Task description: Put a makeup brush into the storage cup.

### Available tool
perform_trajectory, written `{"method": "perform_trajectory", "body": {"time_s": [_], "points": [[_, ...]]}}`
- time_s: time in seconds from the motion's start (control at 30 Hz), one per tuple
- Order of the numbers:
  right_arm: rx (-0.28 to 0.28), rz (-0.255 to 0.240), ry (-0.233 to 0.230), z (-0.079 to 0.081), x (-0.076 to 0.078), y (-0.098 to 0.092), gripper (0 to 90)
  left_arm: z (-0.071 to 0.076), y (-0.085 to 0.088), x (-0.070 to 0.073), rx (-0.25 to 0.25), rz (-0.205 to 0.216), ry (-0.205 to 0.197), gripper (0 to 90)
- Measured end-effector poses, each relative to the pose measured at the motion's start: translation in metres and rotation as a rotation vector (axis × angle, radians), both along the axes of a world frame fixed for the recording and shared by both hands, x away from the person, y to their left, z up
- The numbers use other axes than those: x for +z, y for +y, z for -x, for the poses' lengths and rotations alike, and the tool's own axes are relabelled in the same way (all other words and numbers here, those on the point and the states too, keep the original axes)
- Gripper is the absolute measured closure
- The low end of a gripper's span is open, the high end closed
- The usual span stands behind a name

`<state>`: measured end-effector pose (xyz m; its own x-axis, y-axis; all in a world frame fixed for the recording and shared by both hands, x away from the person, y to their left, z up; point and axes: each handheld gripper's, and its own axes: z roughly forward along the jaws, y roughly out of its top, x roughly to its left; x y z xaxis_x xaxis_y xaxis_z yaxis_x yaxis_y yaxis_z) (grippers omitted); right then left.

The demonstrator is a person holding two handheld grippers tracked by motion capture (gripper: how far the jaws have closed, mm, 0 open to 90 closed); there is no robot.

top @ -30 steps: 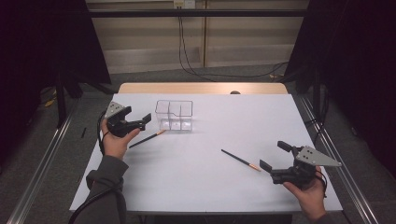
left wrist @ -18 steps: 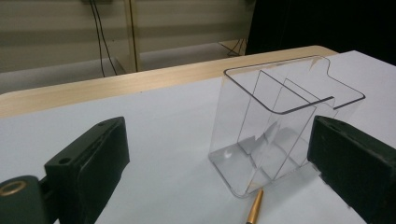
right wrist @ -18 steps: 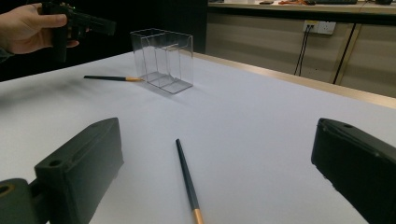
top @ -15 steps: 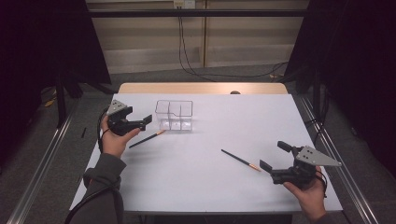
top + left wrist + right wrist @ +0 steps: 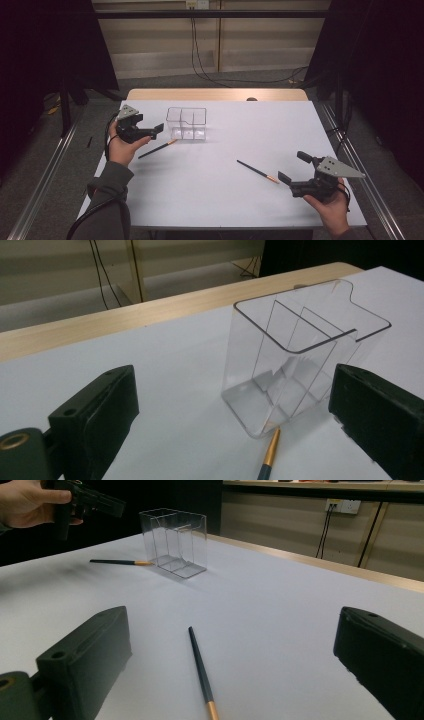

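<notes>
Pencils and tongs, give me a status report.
Left tongs open, empty, above the left pencil. Right tongs open beside the right pencil. Clear organizer empty. Nothing in the way.

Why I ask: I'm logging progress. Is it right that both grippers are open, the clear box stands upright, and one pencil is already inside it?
Not quite: the high view shows both pencils, left and right, lying on the table; the clear box holds neither.
</notes>
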<state>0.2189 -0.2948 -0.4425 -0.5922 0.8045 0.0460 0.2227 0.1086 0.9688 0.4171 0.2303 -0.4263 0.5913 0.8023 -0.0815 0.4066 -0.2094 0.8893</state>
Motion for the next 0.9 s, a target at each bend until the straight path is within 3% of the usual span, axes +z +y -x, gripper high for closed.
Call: {"method": "perform_trajectory", "body": {"time_s": [0.1, 0.27, 0.3, 0.4, 0.43, 0.73, 0.87, 0.9], "points": [[0.000, -0.001, 0.001, 0.0001, 0.0000, 0.0001, 1.3, -0.0009, -0.0003, 0.0009, -0.007, -0.027, 0.007, 5.6], [0.000, 0.003, 0.001, 0.0000, -0.0002, 0.0003, 1.4, -0.0026, -0.0019, 0.0016, -0.018, -0.038, 0.028, 5.6], [-0.002, 0.004, 0.003, 0.0001, -0.0002, 0.0004, 1.4, -0.0032, -0.0018, 0.0020, -0.025, -0.063, 0.038, 5.6], [0.000, 0.003, -0.001, 0.0001, 0.0000, 0.0004, 1.4, -0.0036, -0.0034, 0.0016, -0.020, -0.059, 0.045, 5.6], [0.001, 0.003, 0.000, 0.0001, 0.0001, 0.0004, 1.4, -0.0043, -0.0028, 0.0023, -0.038, -0.086, 0.053, 5.6], [0.001, 0.005, -0.001, 0.0000, 0.0001, 0.0005, 1.5, -0.0067, -0.0083, 0.0006, -0.038, -0.100, 0.101, 6.6], [0.002, 0.005, 0.000, 0.0001, 0.0001, 0.0004, 1.4, -0.0086, -0.0079, 0.0005, -0.063, -0.152, 0.119, 6.6], [0.002, 0.005, 0.000, 0.0001, 0.0001, 0.0004, 1.4, -0.0084, -0.0090, -0.0001, -0.059, -0.145, 0.130, 6.6]]}}
